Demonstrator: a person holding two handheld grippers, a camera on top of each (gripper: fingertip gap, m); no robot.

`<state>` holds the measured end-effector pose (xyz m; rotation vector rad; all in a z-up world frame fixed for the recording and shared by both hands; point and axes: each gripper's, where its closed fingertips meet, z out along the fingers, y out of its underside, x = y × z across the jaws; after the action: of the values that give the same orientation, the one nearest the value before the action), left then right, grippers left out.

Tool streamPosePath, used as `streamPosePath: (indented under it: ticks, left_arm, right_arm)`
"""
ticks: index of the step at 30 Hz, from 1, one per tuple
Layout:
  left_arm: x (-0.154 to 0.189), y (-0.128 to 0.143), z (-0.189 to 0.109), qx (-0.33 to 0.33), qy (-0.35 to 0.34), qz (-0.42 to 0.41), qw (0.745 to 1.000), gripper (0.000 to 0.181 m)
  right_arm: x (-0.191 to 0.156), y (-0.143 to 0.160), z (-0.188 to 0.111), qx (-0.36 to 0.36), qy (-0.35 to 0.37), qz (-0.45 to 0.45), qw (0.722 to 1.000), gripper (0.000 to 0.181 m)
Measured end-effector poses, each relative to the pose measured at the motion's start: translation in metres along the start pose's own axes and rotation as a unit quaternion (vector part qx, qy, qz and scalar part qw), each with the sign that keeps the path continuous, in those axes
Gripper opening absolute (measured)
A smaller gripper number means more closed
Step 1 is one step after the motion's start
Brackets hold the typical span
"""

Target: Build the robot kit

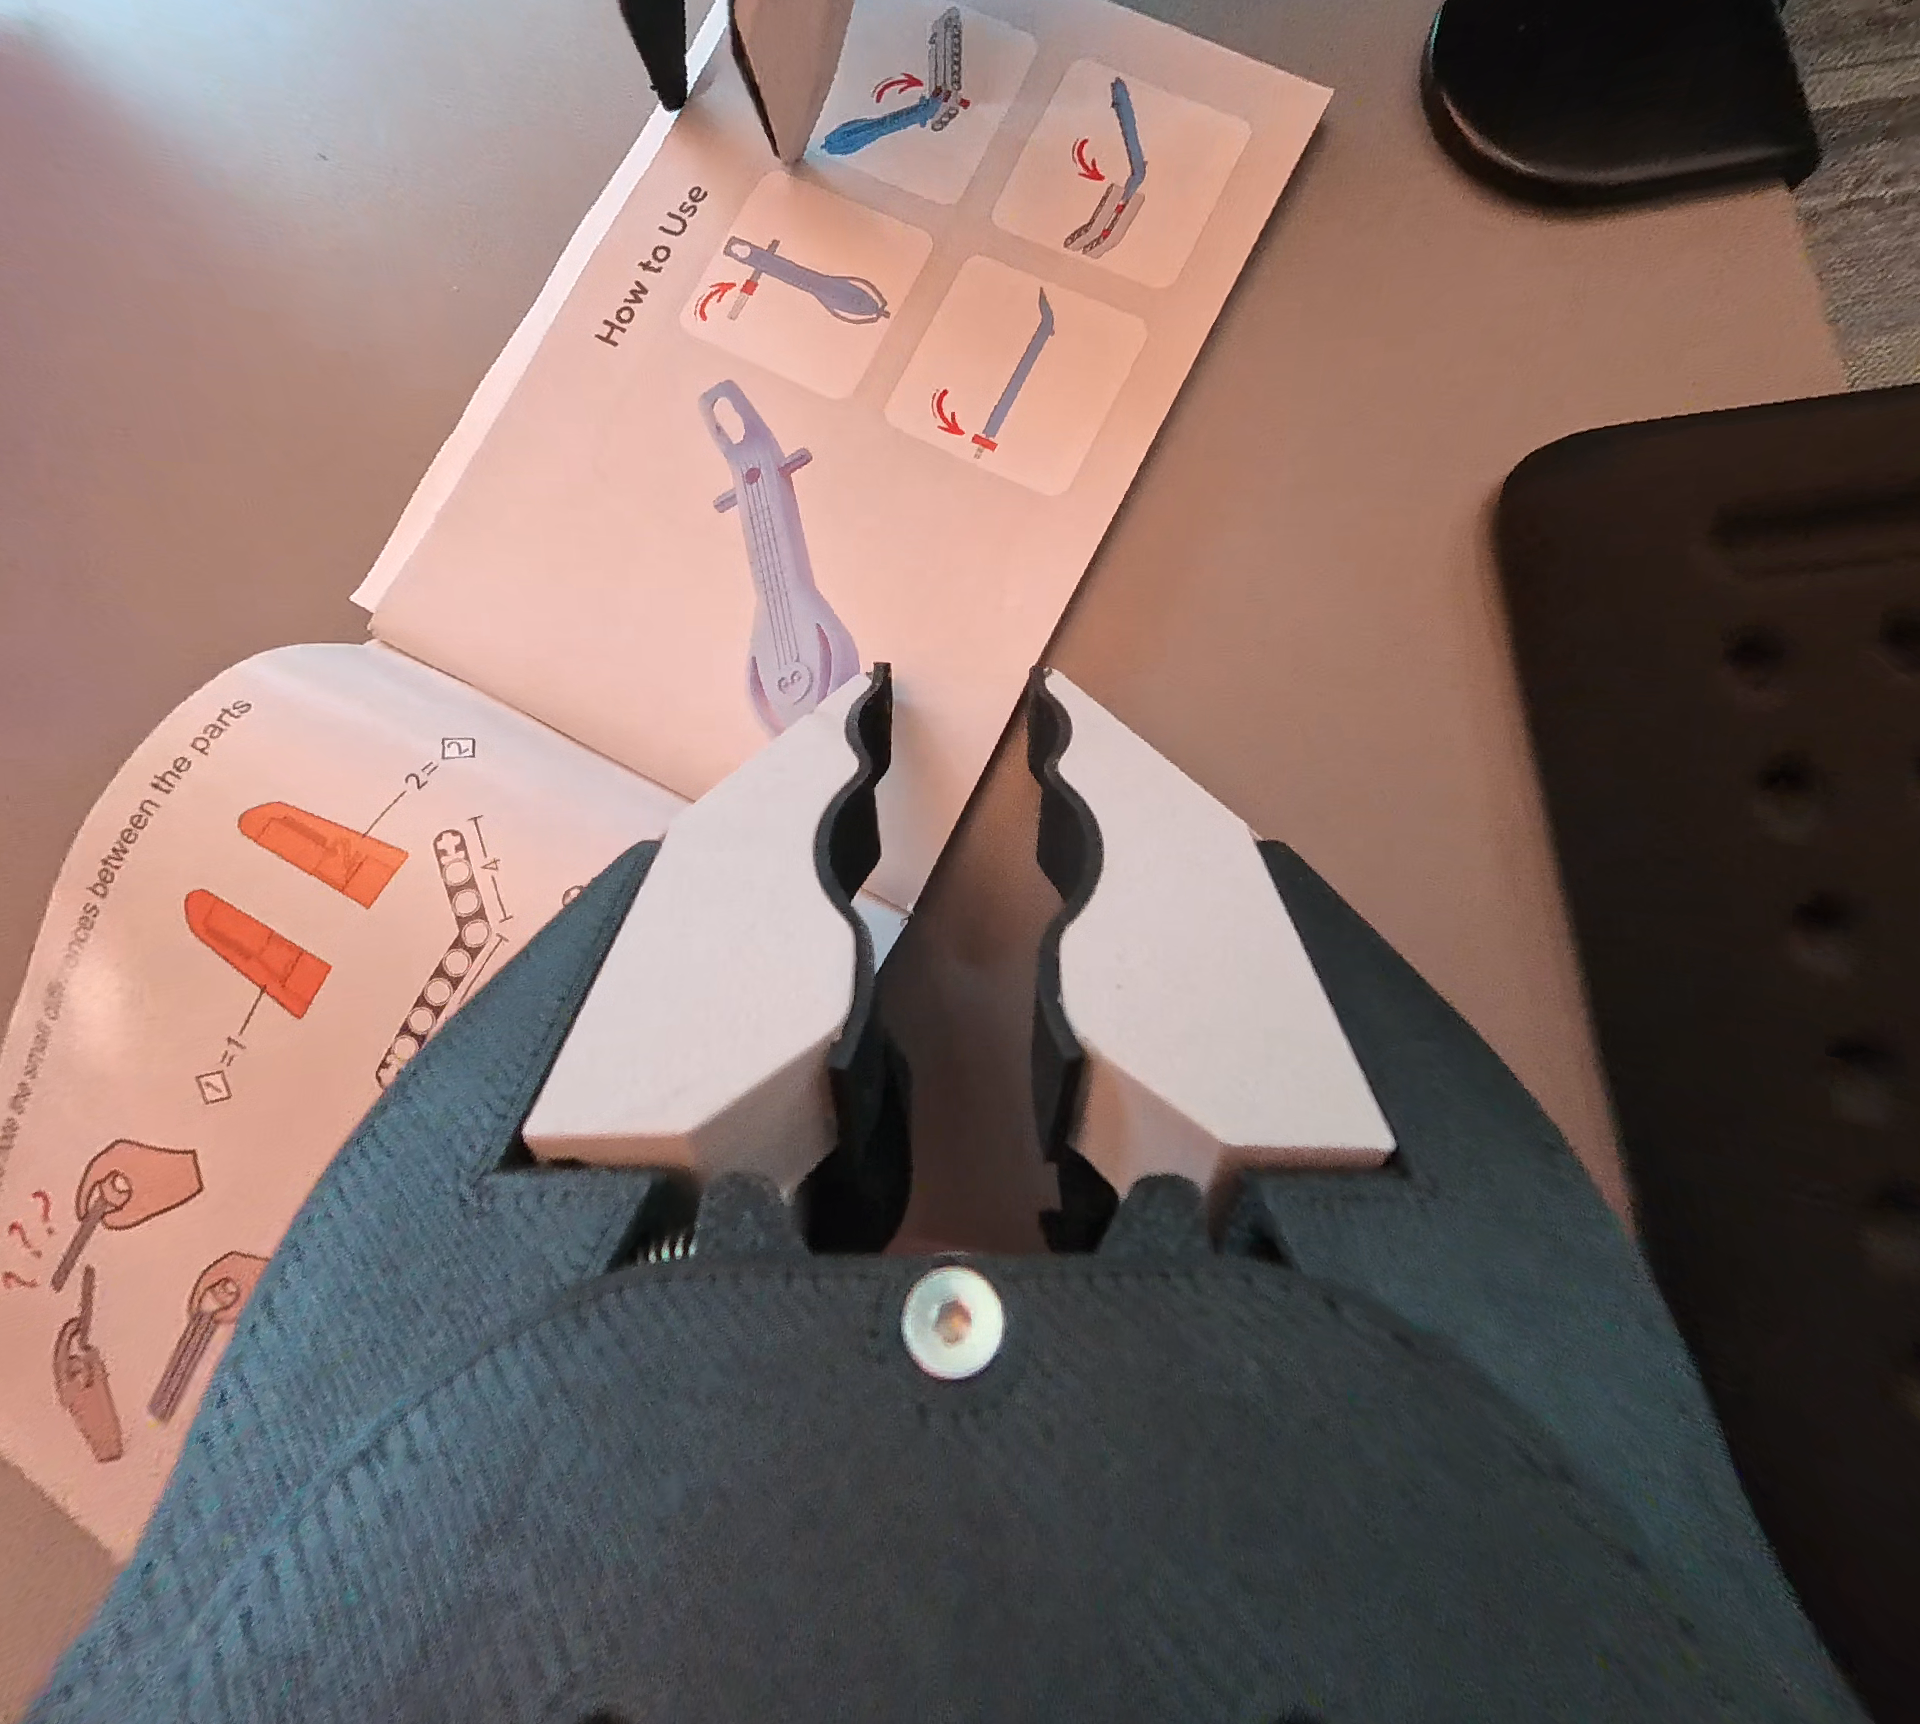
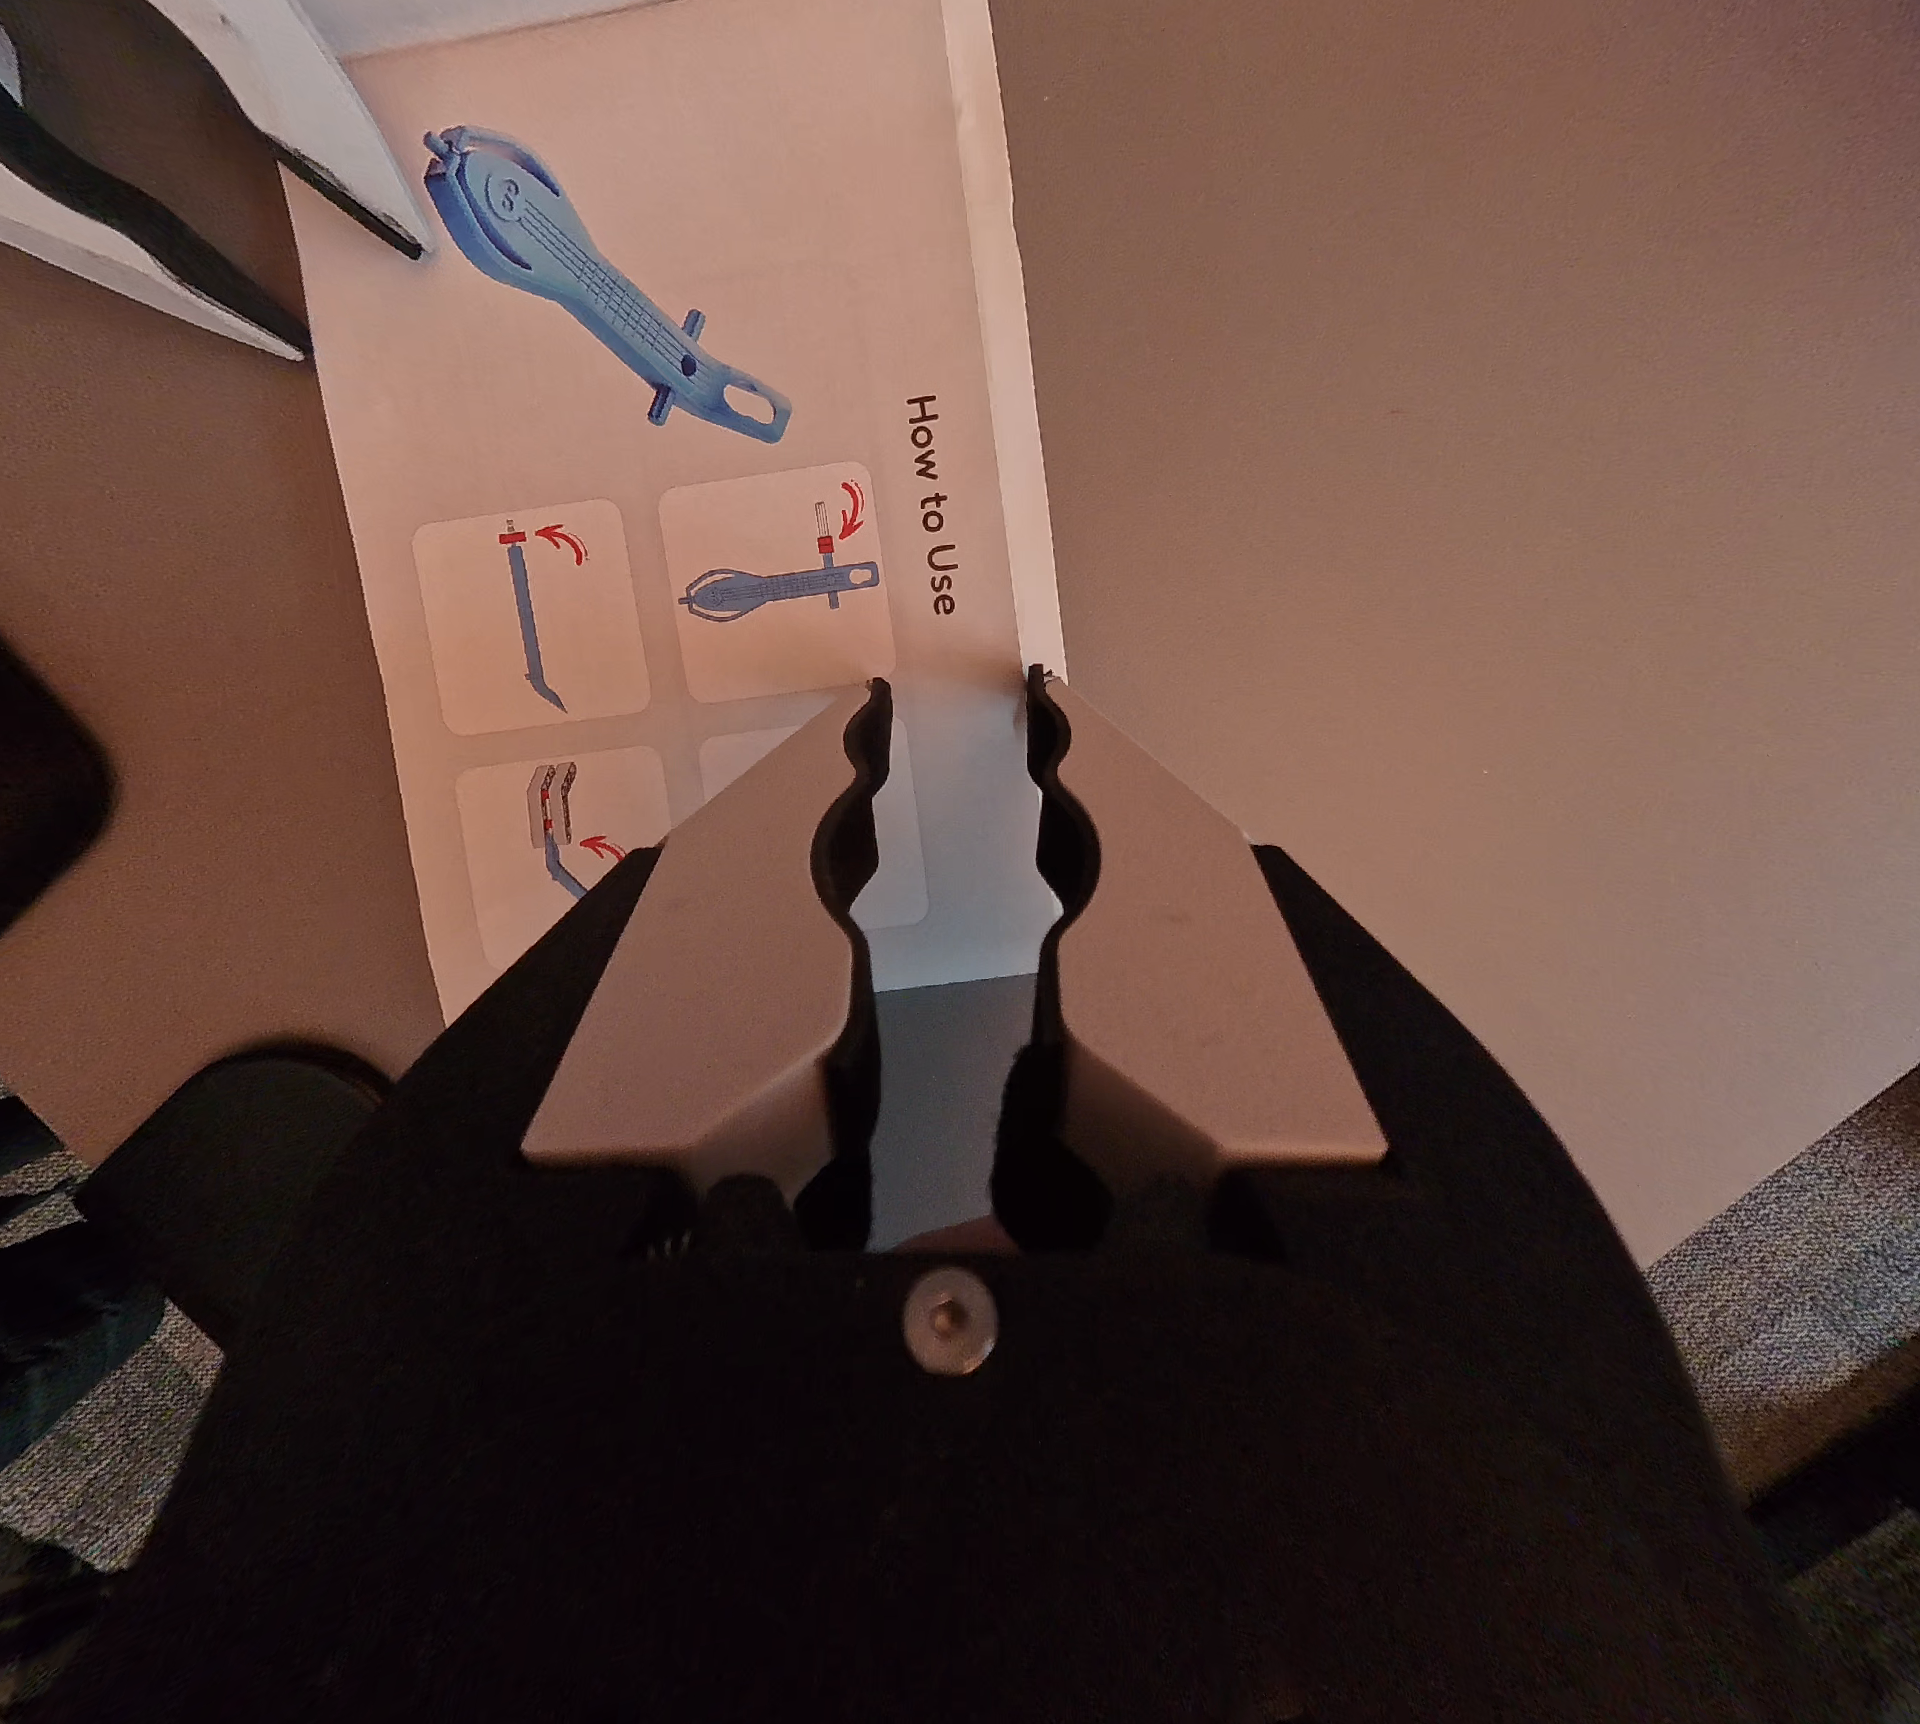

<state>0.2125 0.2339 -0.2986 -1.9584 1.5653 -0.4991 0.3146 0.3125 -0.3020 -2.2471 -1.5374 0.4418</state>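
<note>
An open white instruction booklet [image 1: 582,594] lies on a brown table [image 1: 260,220]. Its right page shows a blue tool and four small diagram panels. Its left page [image 1: 156,999] curls upward and shows orange parts. My left gripper [image 1: 958,677] is open and empty, hovering over the near corner of the right page. My right gripper [image 2: 958,682] is open, and its tips rest at the booklet's [image 2: 727,168] long outer edge, one on the page, one at the edge. Each gripper shows in the other's view, the right gripper [image 1: 727,126] and the left gripper [image 2: 358,298].
A black perforated chair part [image 1: 1714,843] stands at the right, beyond the table edge. A black rounded base [image 1: 1610,64] sits at the far right. Grey carpet [image 2: 1766,1259] shows below the table edge. A dark object [image 2: 42,791] is at the left. Tip to tip, the grippers are about 15 cm apart. The black rounded base [image 1: 1610,64] is about 15 cm from my right fingertips.
</note>
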Motion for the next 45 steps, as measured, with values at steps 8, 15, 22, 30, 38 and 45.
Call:
streamPosePath:
  ticks: [8, 15, 22, 30, 38, 45]
  left_arm:
    - [0.0005, -0.0023, -0.0001, 0.016, 0.025, -0.042, 0.999, 0.024]
    - [0.0008, -0.0033, 0.0011, 0.018, 0.034, -0.061, 0.997, 0.025]
    - [-0.0003, -0.0043, 0.0007, 0.021, 0.035, -0.077, 0.996, 0.027]
    - [-0.0030, -0.0047, 0.0001, 0.025, 0.033, -0.087, 0.995, 0.029]
    - [0.0028, -0.0037, 0.0007, 0.018, 0.036, -0.055, 0.998, 0.031]
    - [0.0016, -0.0027, 0.0020, 0.008, 0.014, -0.023, 1.000, 0.030]
  right_arm:
    - [0.0001, 0.0001, 0.0000, 0.000, -0.001, 0.002, 1.000, 0.024]
    - [0.0003, 0.0002, 0.0001, 0.001, -0.003, 0.004, 1.000, 0.024]
    - [0.0002, 0.0003, 0.0002, 0.001, -0.003, 0.005, 1.000, 0.024]
    - [0.0002, 0.0003, 0.0003, 0.001, -0.002, 0.005, 1.000, 0.024]
    - [0.0002, 0.0002, 0.0002, 0.001, -0.002, 0.005, 1.000, 0.024]
    - [0.0004, 0.0003, 0.0002, 0.001, -0.002, 0.005, 1.000, 0.024]
